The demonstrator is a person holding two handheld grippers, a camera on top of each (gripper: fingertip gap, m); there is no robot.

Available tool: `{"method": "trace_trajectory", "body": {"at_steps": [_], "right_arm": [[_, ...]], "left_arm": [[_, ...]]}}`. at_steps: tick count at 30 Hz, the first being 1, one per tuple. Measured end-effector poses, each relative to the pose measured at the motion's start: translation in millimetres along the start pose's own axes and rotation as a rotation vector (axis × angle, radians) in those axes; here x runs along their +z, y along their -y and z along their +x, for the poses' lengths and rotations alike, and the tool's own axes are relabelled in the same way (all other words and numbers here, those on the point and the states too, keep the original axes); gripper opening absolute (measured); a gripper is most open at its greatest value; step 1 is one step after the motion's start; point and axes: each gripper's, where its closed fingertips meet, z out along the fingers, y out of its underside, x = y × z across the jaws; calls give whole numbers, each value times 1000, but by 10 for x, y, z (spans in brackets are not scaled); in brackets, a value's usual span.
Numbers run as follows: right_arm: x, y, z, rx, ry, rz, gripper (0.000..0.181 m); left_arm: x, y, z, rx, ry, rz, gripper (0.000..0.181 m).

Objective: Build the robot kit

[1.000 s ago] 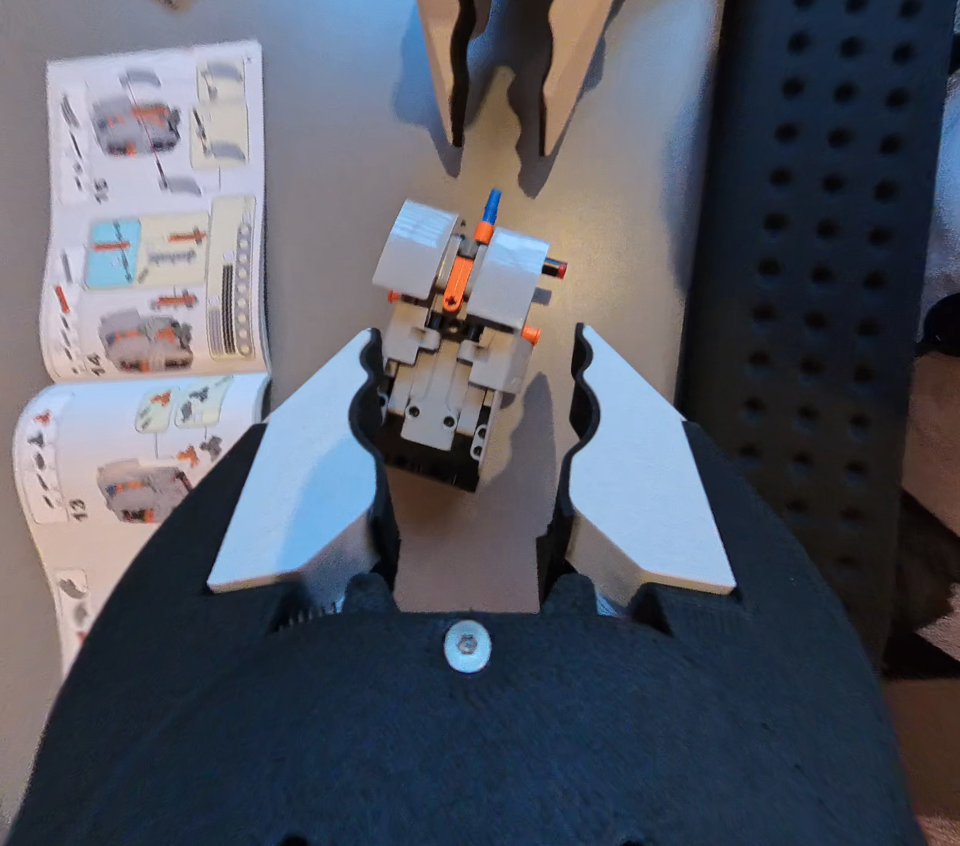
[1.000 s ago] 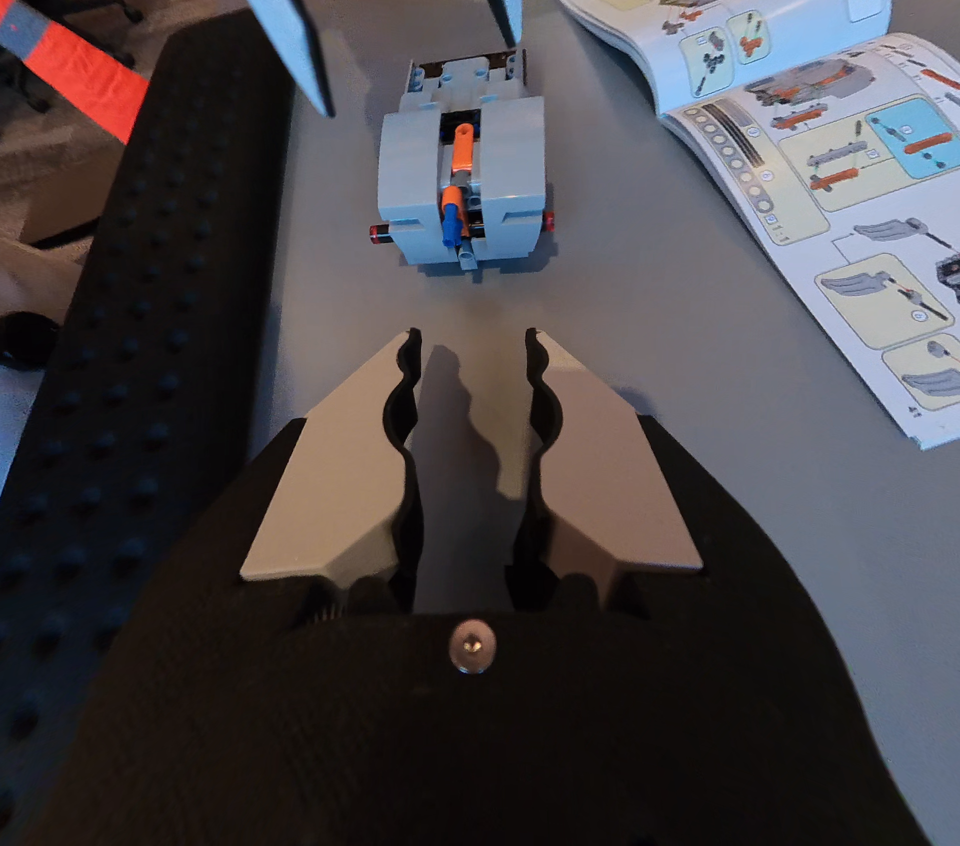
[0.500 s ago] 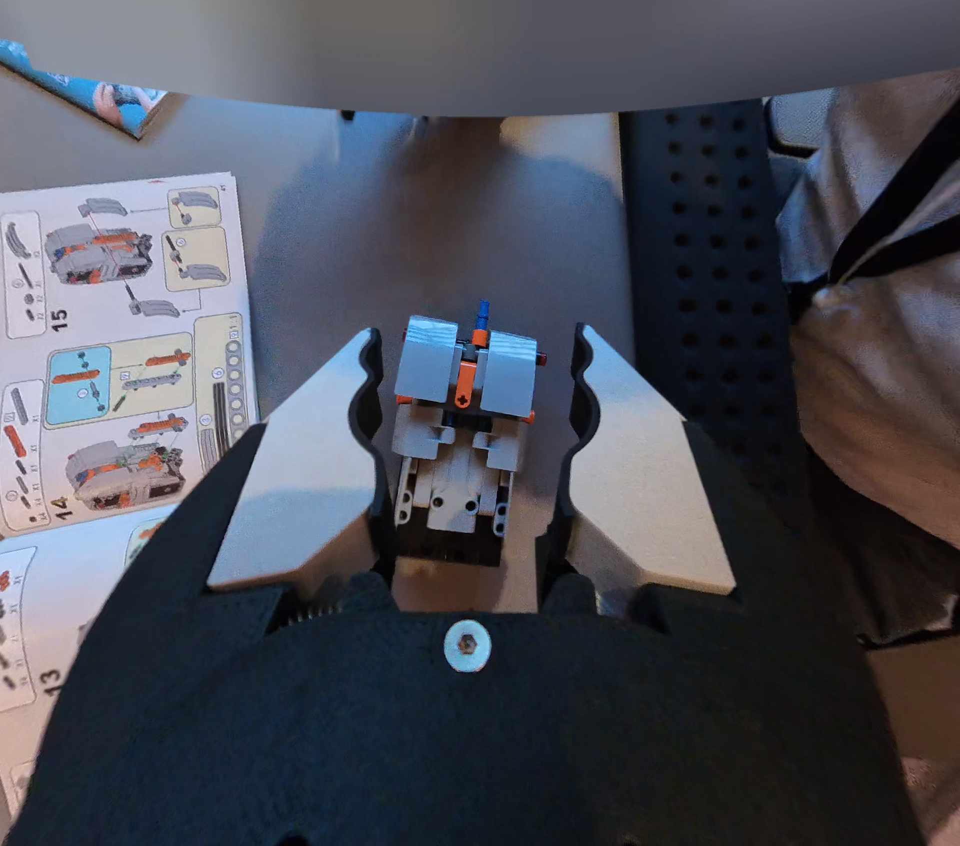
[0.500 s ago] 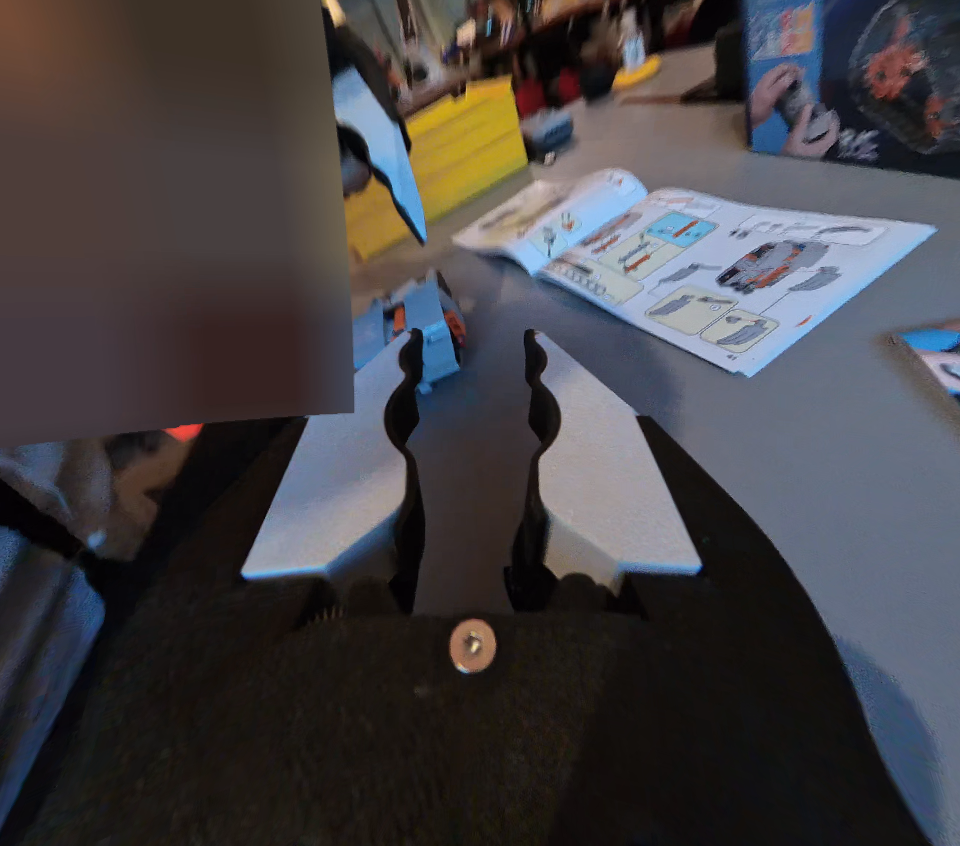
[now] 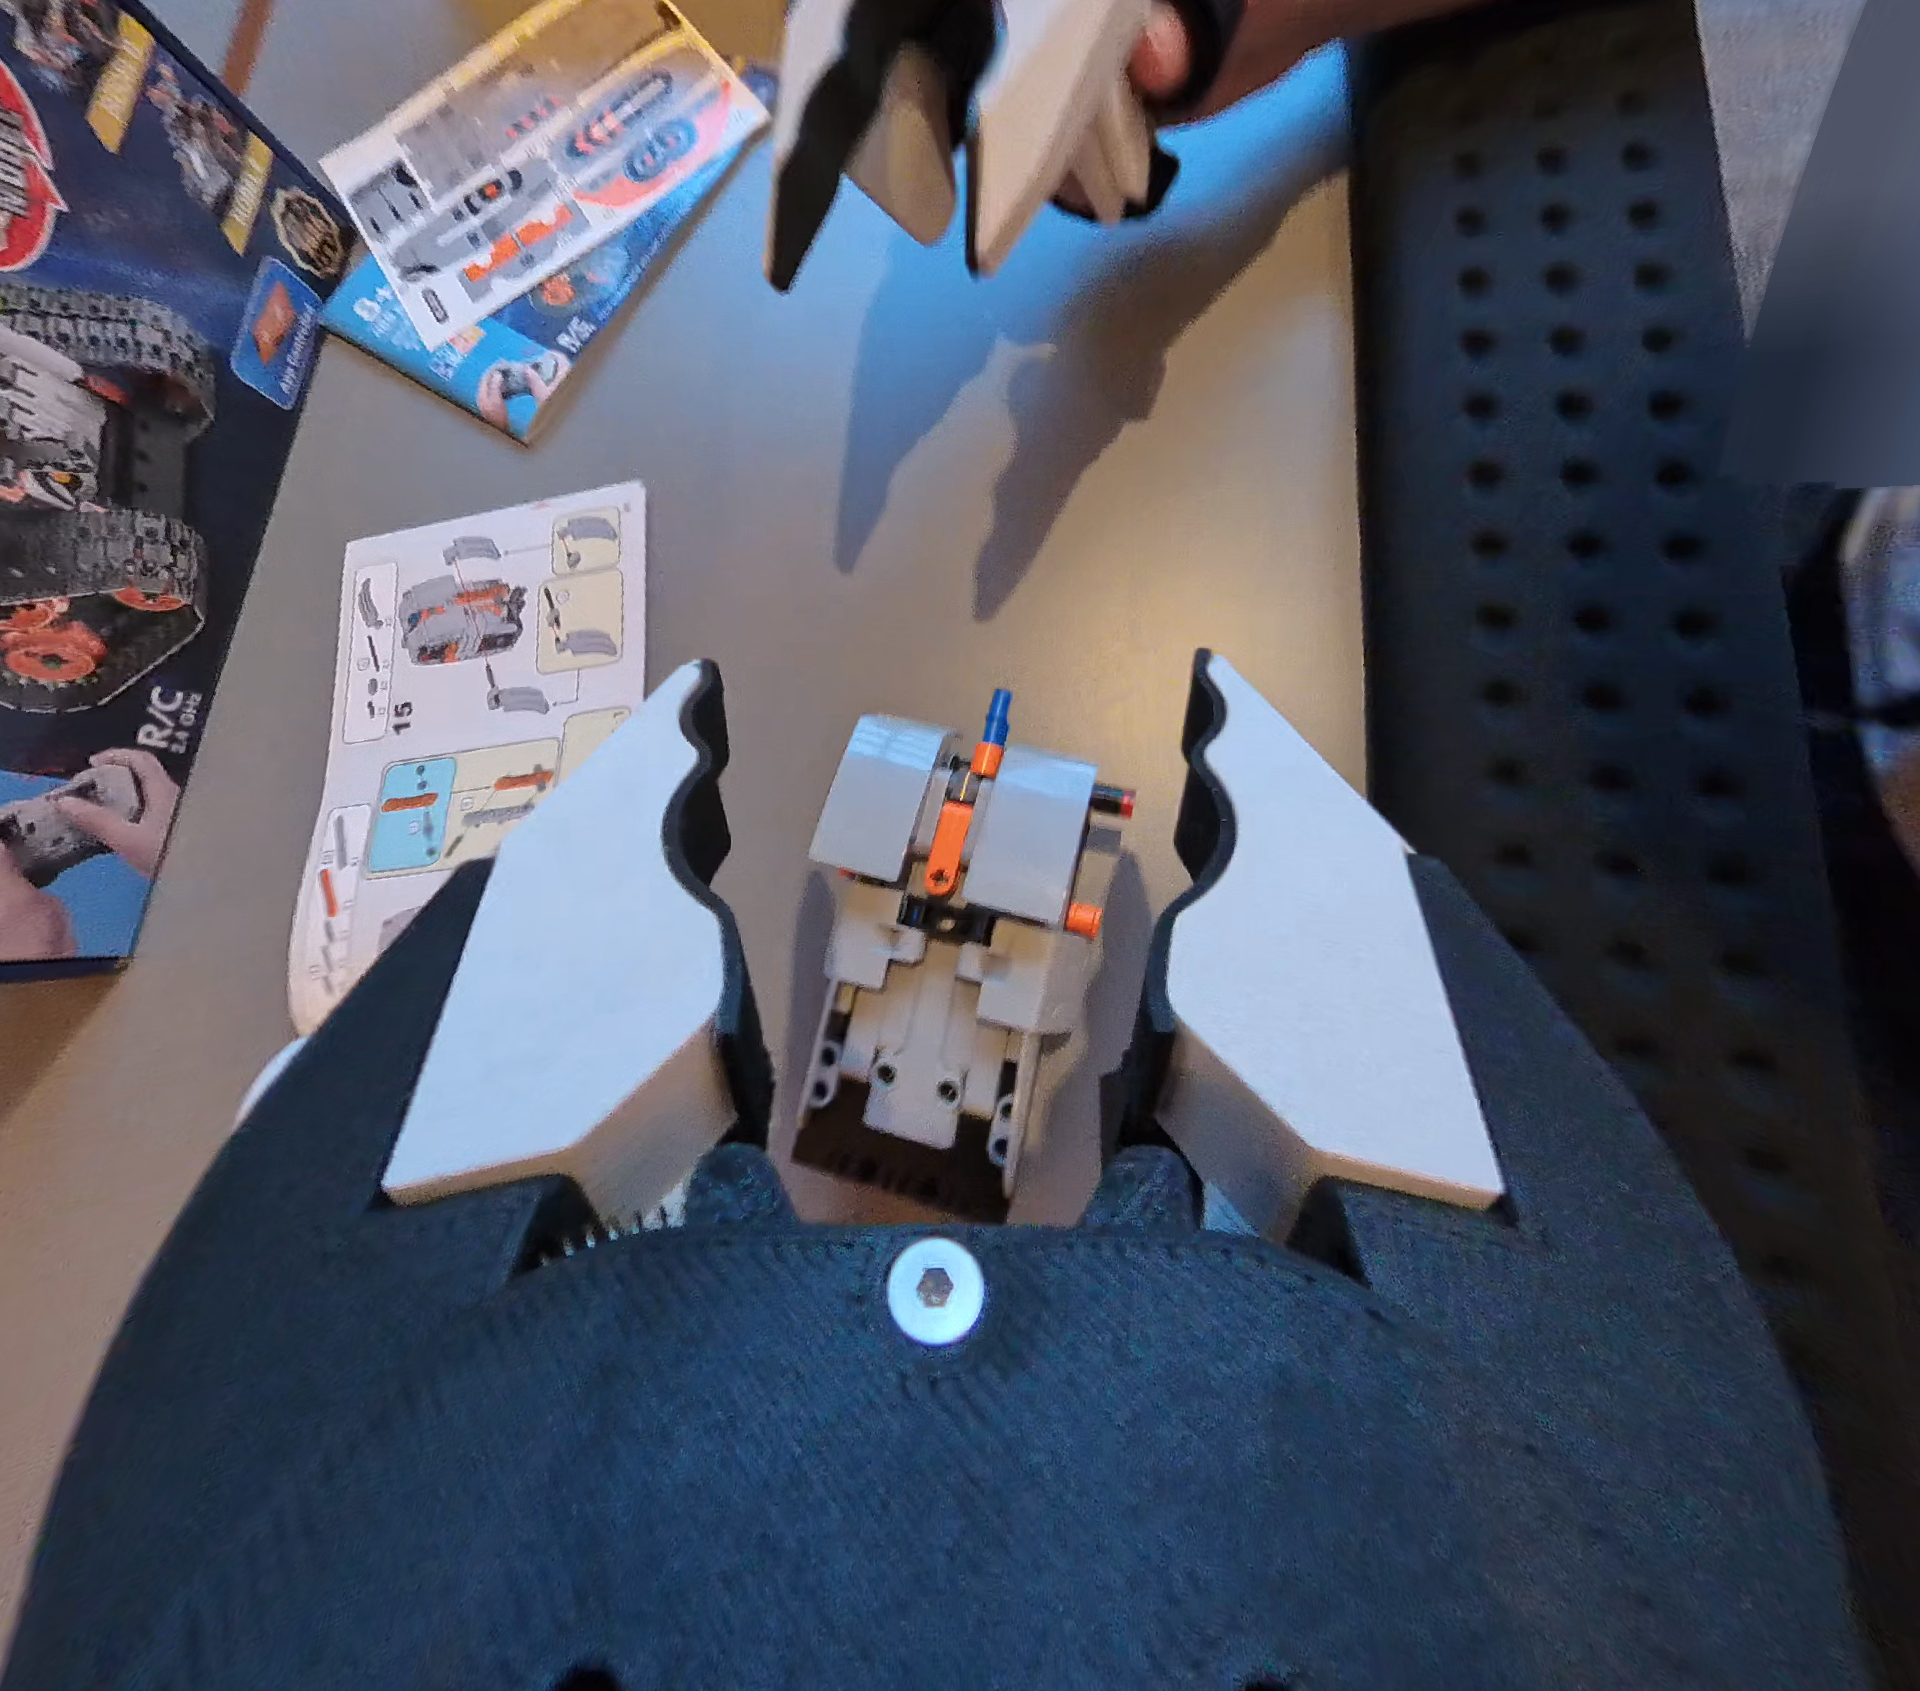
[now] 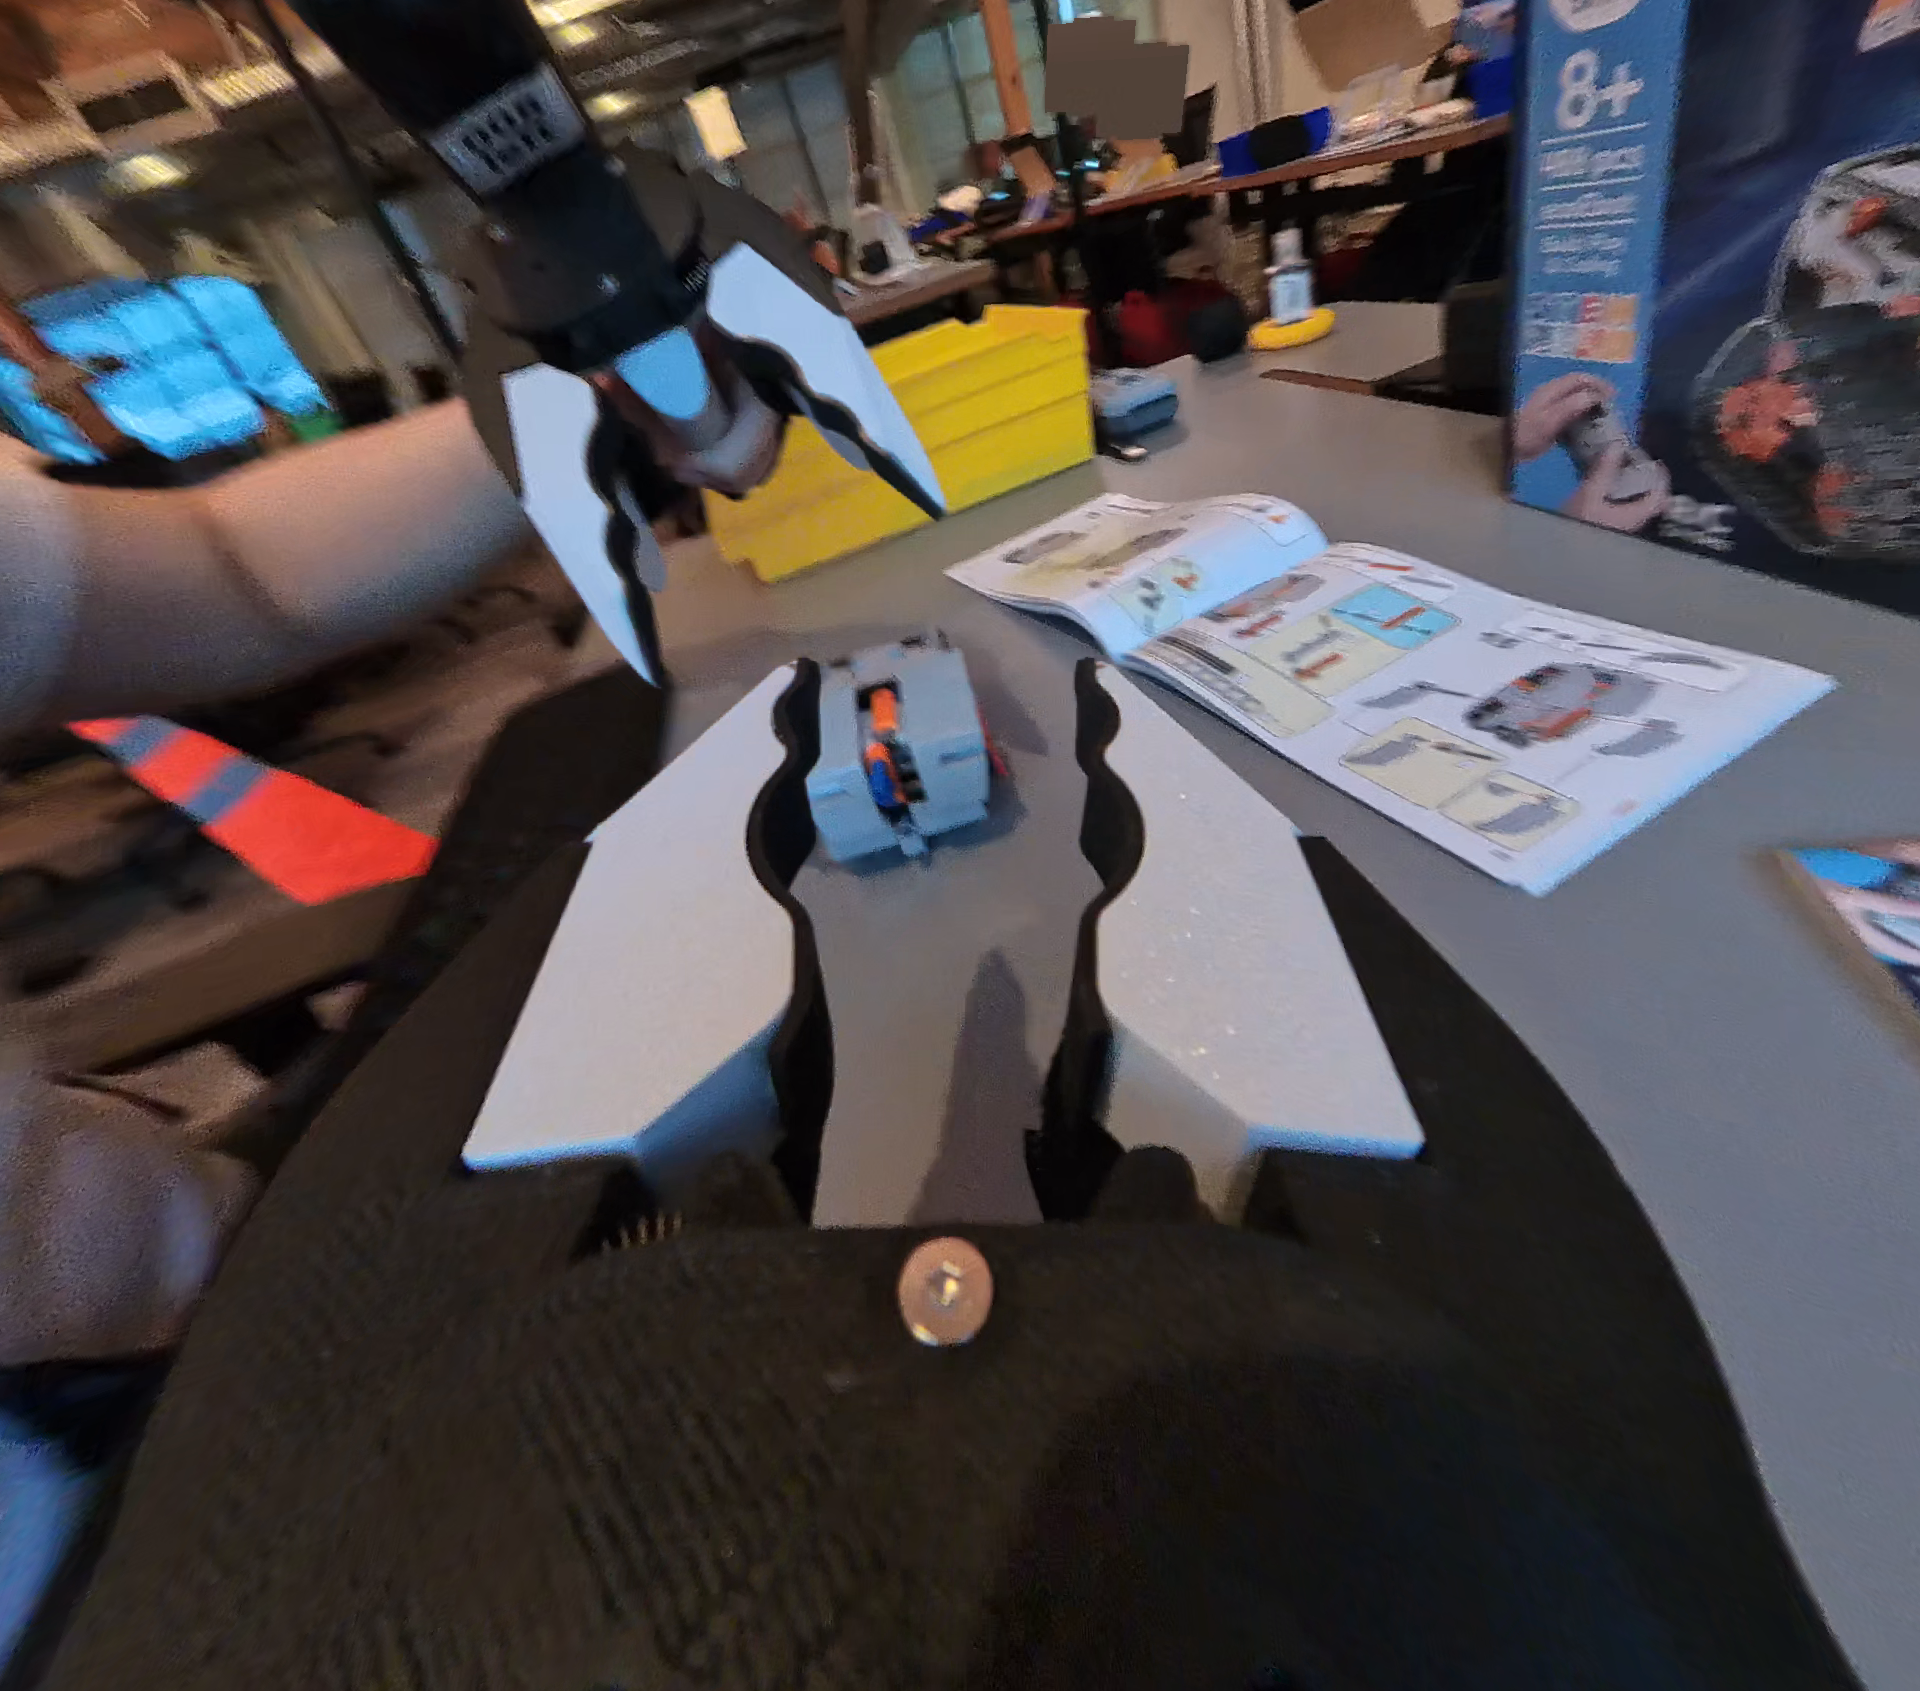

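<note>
A small grey brick model (image 5: 951,893) with orange and blue pins lies on the grey table (image 5: 1039,498). My left gripper (image 5: 956,675) is open and empty, and the model shows between its fingers. In the right wrist view the left gripper (image 6: 790,592) hangs above and behind the model (image 6: 899,748), clear of it. My right gripper (image 6: 940,675) is open and empty, close in front of the model. In the left wrist view the right gripper (image 5: 883,265) is raised over the table beyond the model, held by a hand.
An open instruction booklet (image 5: 478,706) (image 6: 1351,665) lies beside the model. A blue toy box (image 5: 104,498) (image 6: 1714,187) stands behind it, with a leaflet (image 5: 540,187) nearby. Yellow bins (image 6: 935,436) sit at the back. A black perforated panel (image 5: 1558,602) borders the table. The gap from one gripper's tips to the other's is roughly 9 cm.
Both wrist views have shifted. The right gripper has tilted up to look level across the table. The model now sits between its fingertips in view. The left gripper stays open over the model.
</note>
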Motion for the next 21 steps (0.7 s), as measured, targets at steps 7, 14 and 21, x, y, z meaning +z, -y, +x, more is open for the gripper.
{"method": "trace_trajectory", "body": {"at_steps": [7,14,21], "right_arm": [[-4,-200,-109,-125,-47,-91,47],[284,-423,-323,-344,10,-245,48],[585,-543,-425,-240,54,-258,43]], "left_arm": [[-103,-142,191,45,-37,-94,100],[151,-431,34,95,7,-88,103],[171,-433,17,-23,-79,116,97]]}}
